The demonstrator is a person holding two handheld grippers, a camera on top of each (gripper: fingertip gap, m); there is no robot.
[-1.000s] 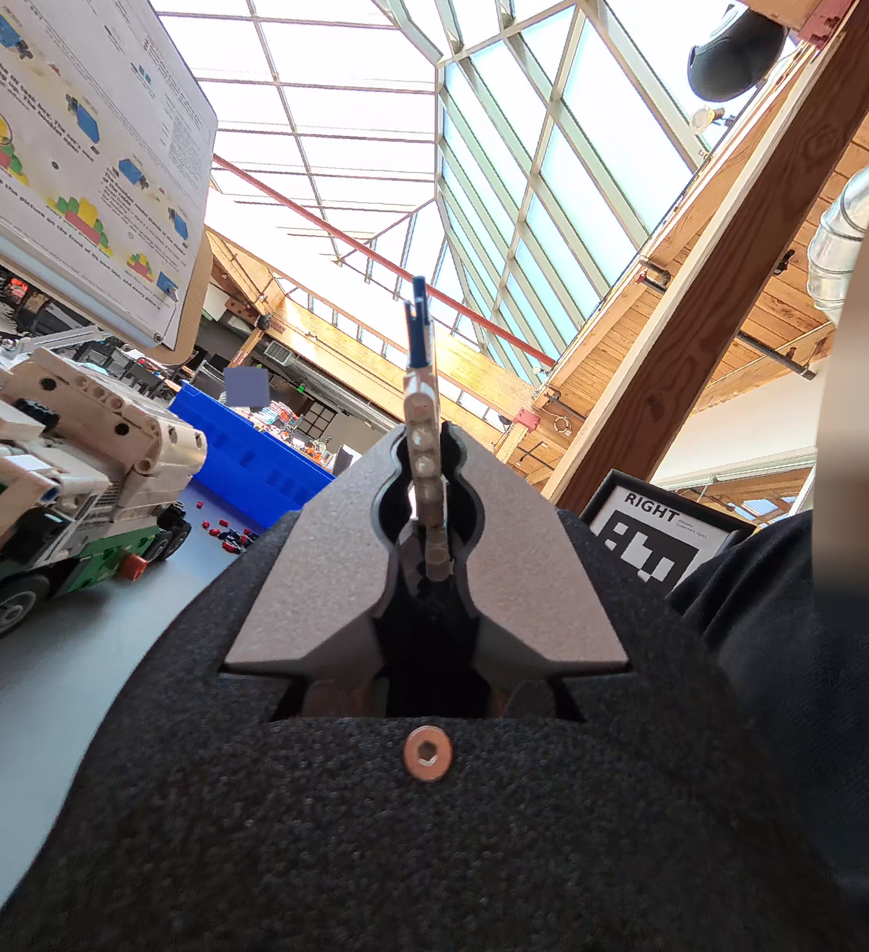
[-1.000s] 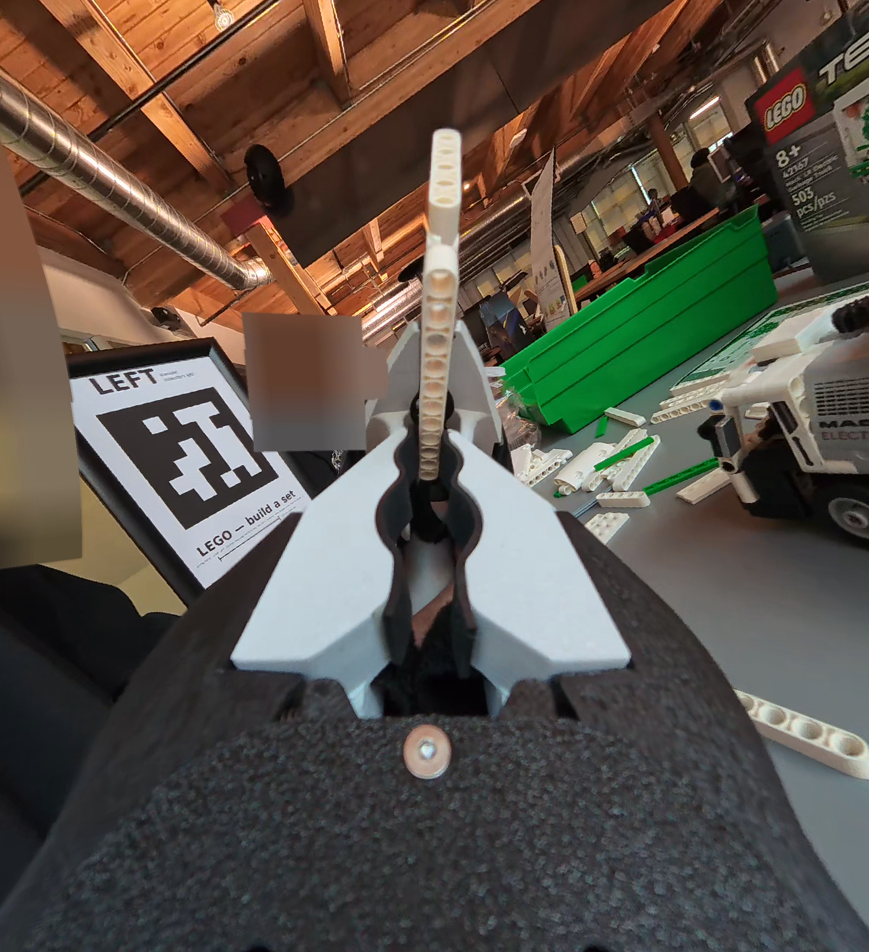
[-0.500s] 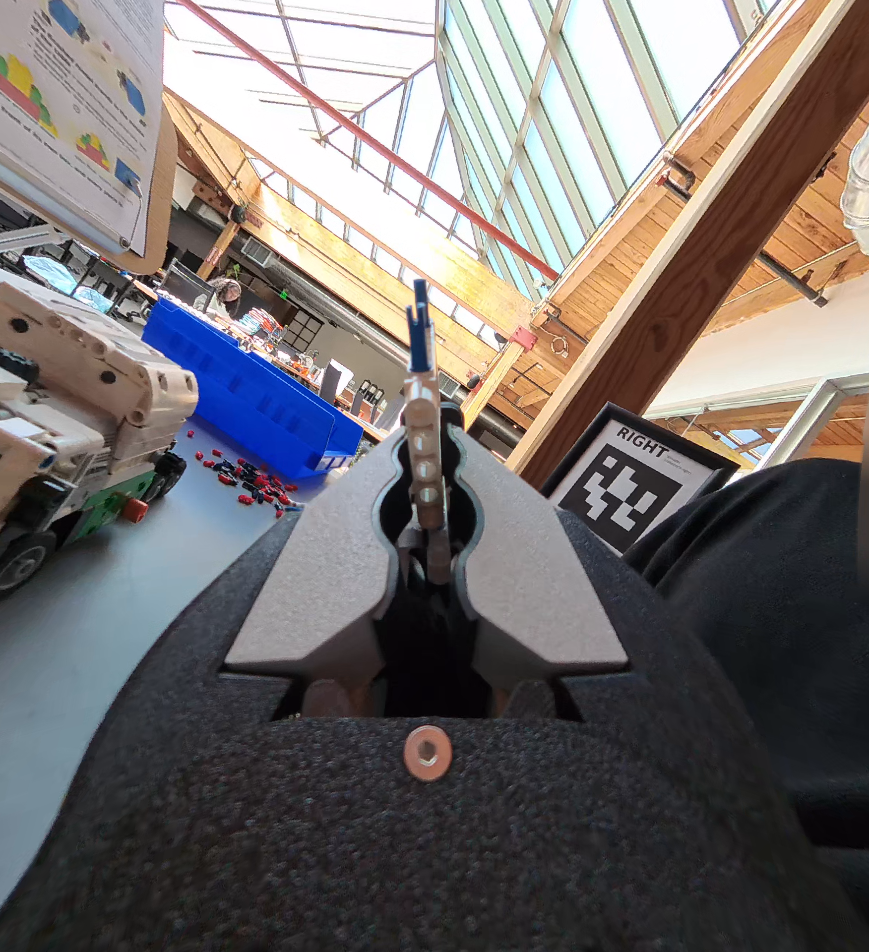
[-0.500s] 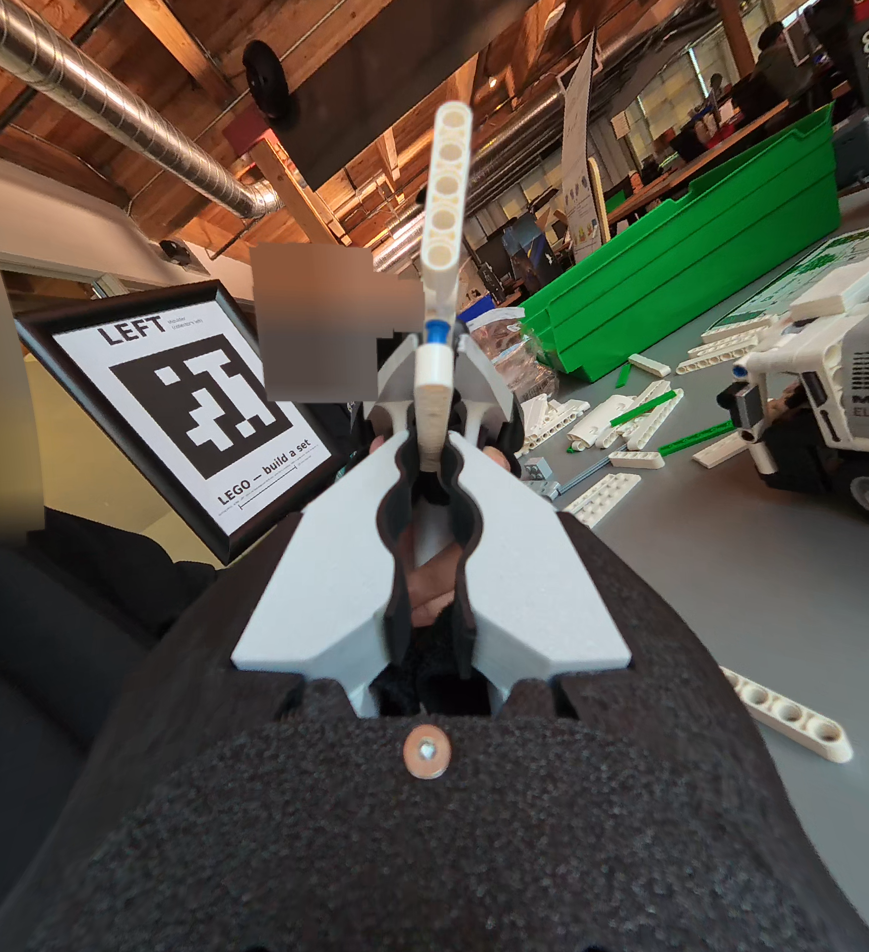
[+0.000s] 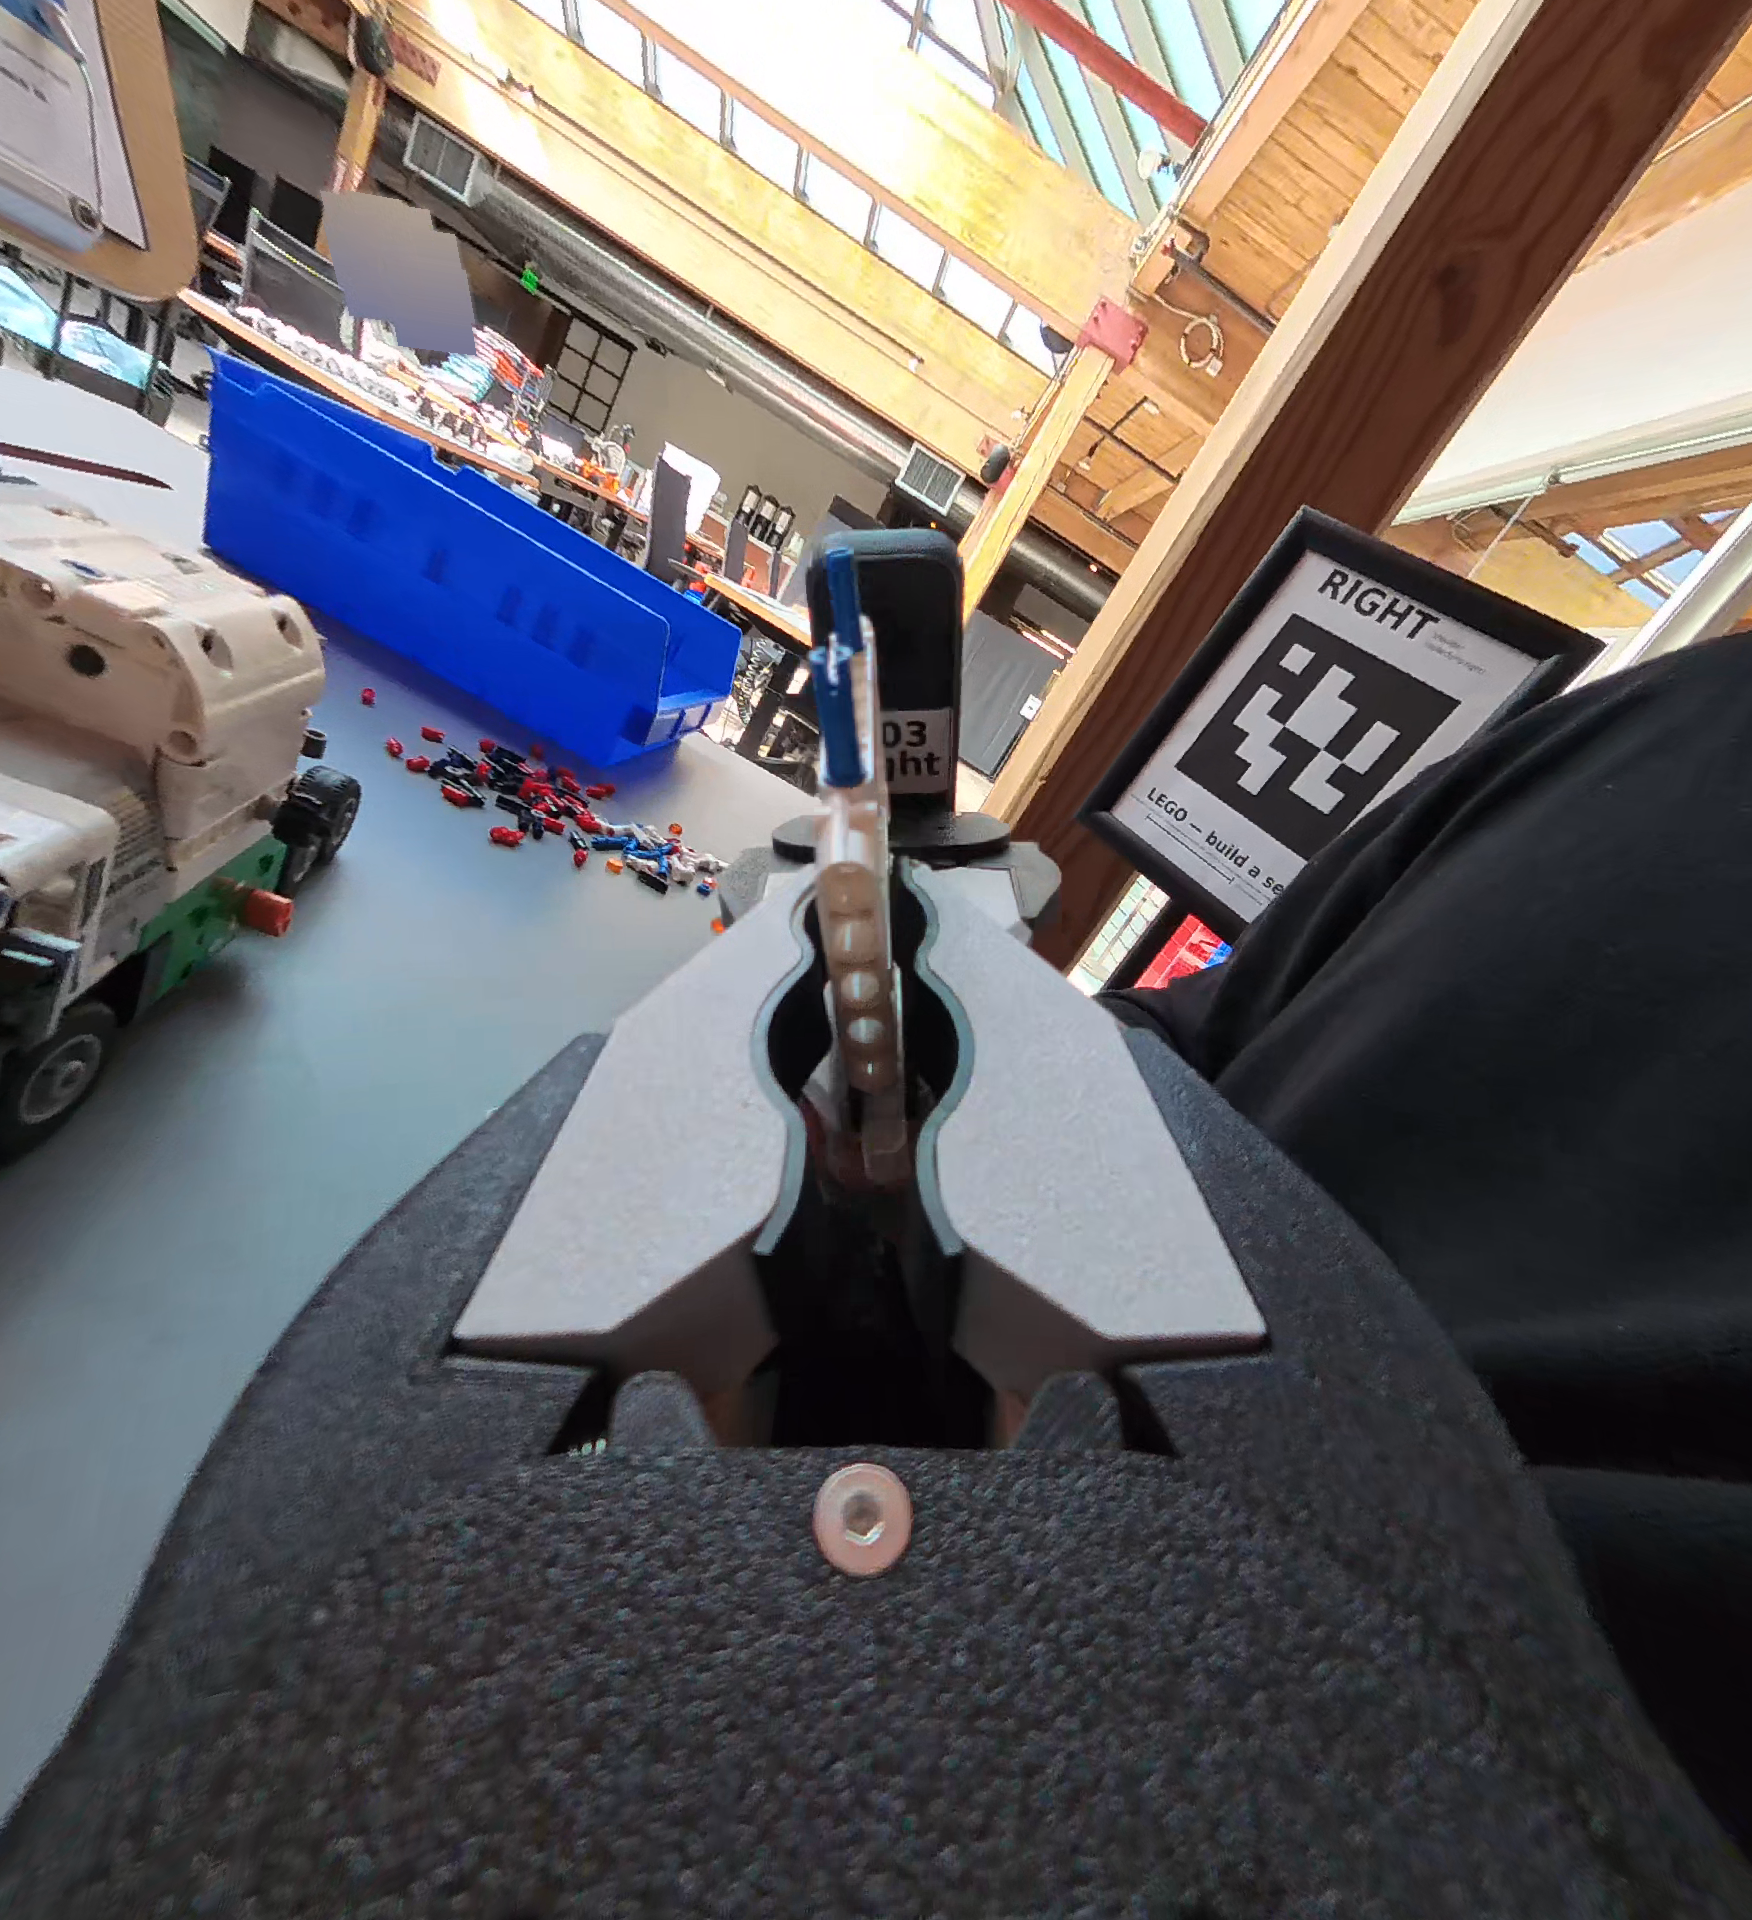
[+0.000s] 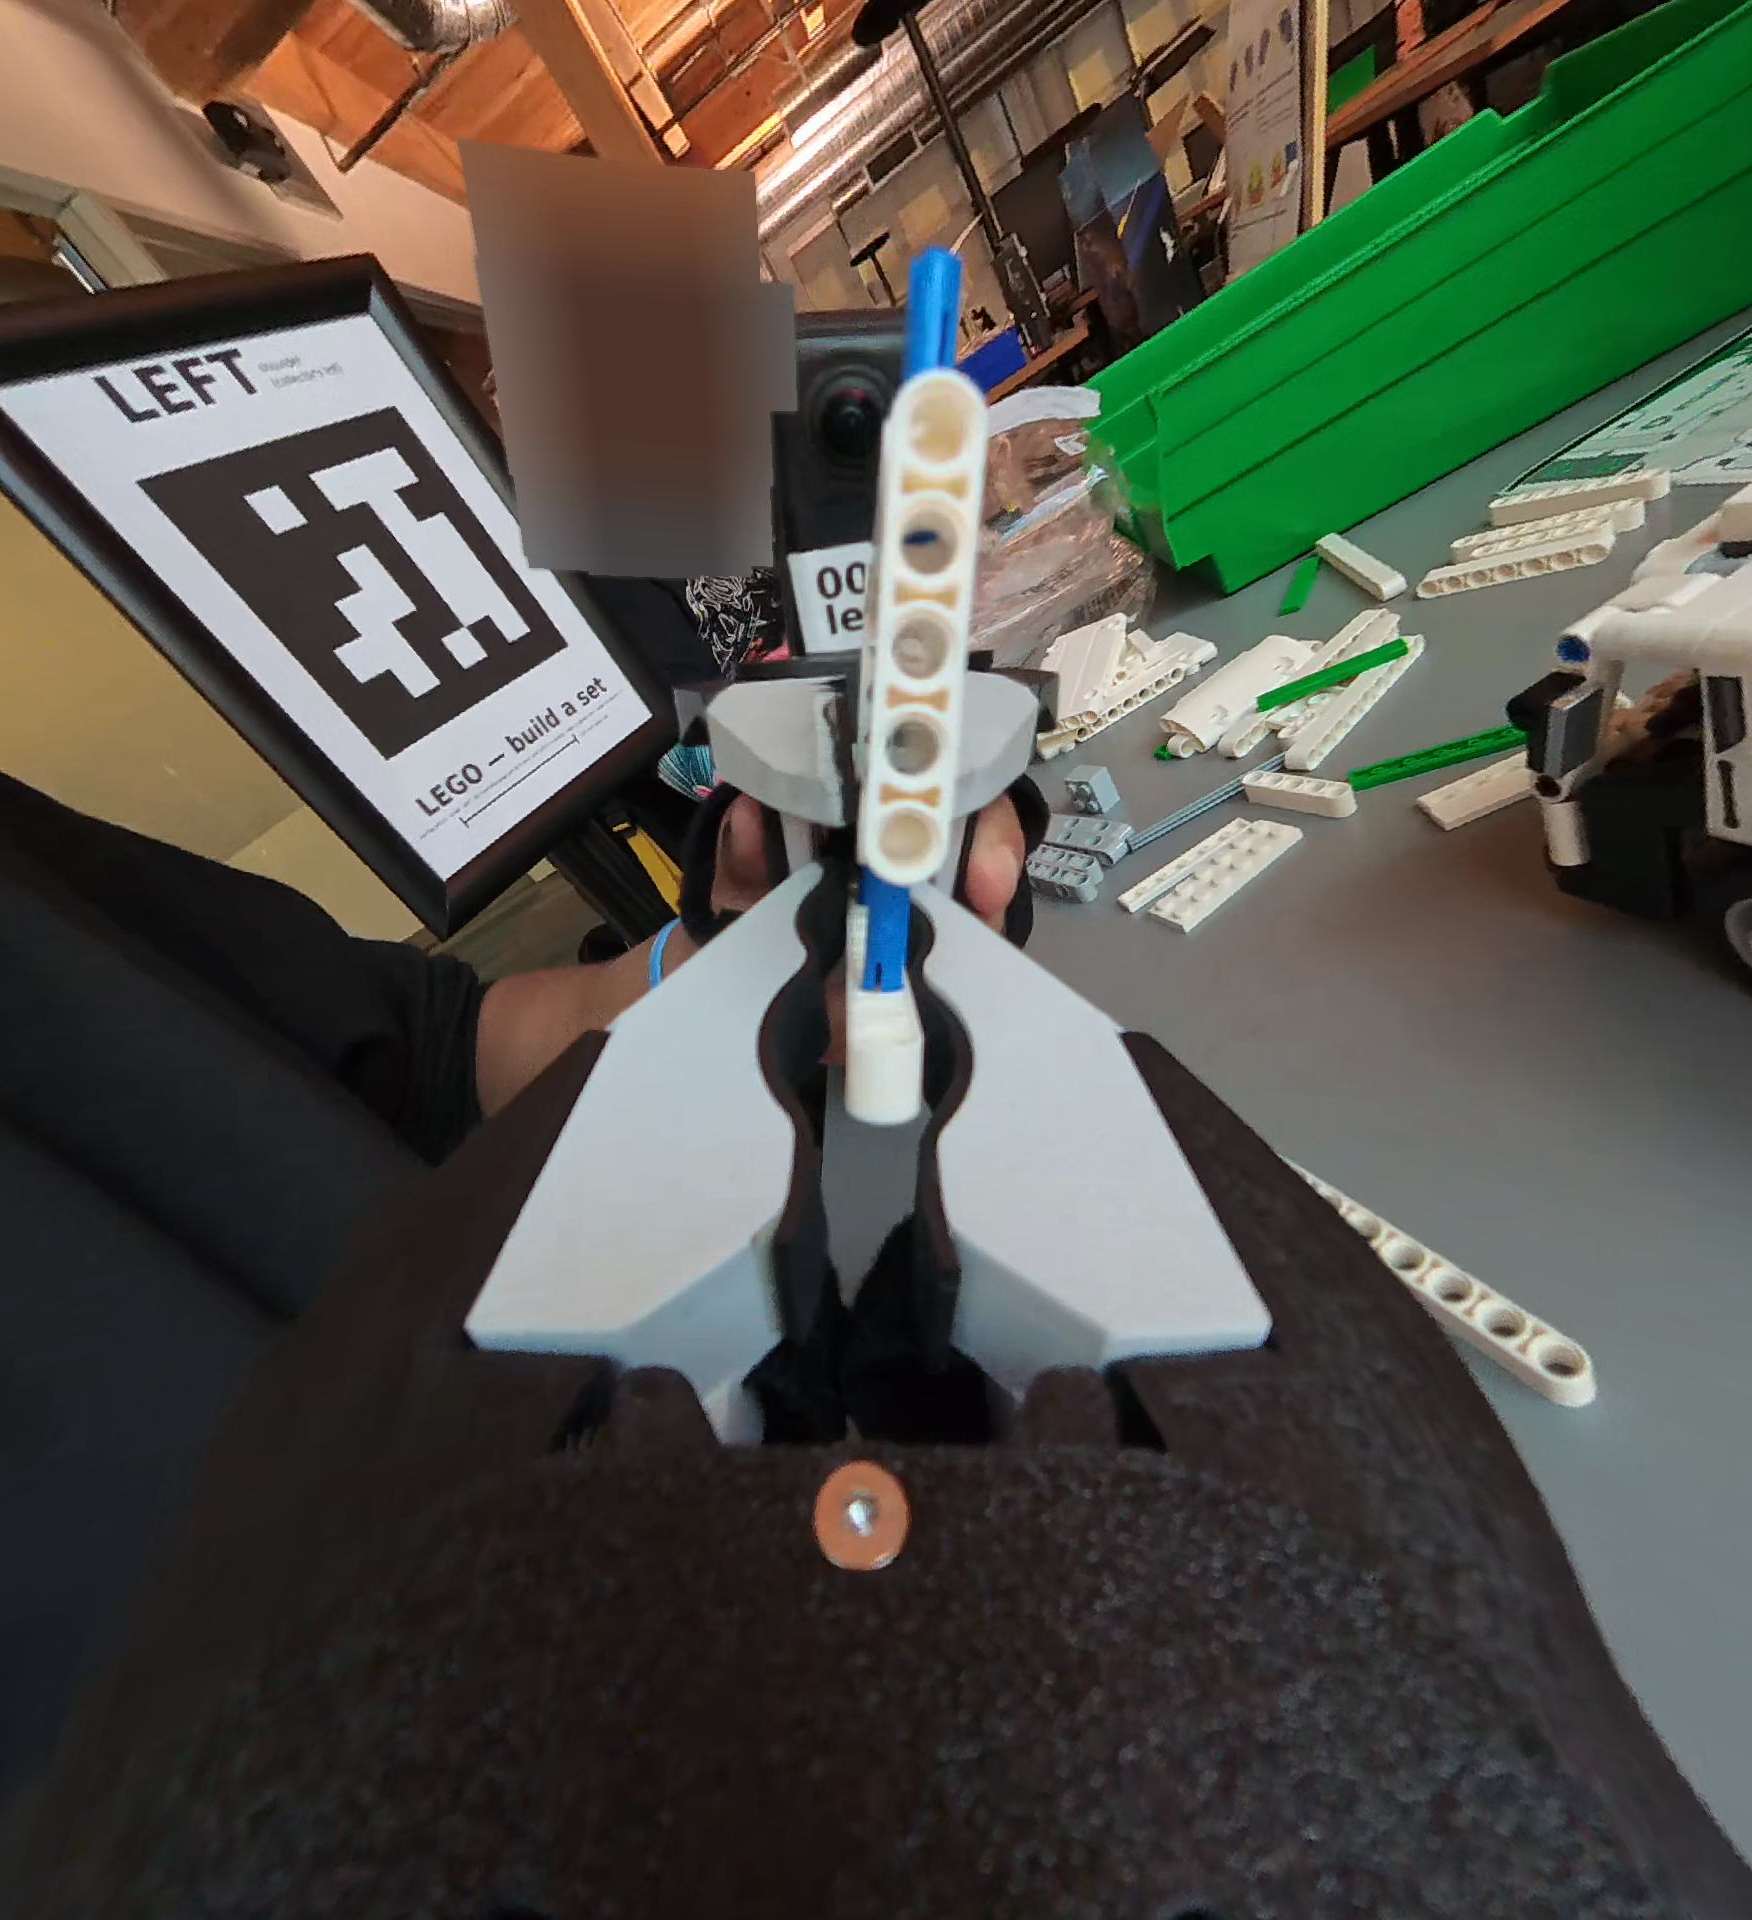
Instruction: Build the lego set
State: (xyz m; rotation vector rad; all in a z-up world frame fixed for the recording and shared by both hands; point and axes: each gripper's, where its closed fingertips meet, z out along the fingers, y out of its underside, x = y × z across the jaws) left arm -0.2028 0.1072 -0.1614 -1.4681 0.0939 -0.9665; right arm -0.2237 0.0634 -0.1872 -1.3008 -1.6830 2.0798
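My left gripper is shut on a pale holed beam whose tip carries a blue axle. My right gripper is shut on a short white piece with a blue axle rising from it. The grippers face each other, tips almost touching. In the right wrist view a white five-hole beam stands upright in front of the left gripper, with blue showing above and below it. The right gripper shows beyond the left one's tips. The part-built white and green truck stands on the grey table.
A blue bin with small red, black and blue pins strewn before it. In the right wrist view: the truck, green bins, loose white beams and plates, a long white beam near my gripper. Framed marker signs and a dark sleeve. The grippers' ends are close to 5 cm from one another.
Both views have tipped down from the ceiling towards the table. The grippers have drawn closer together, and the five-hole beam and left gripper now loom larger in the right wrist view.
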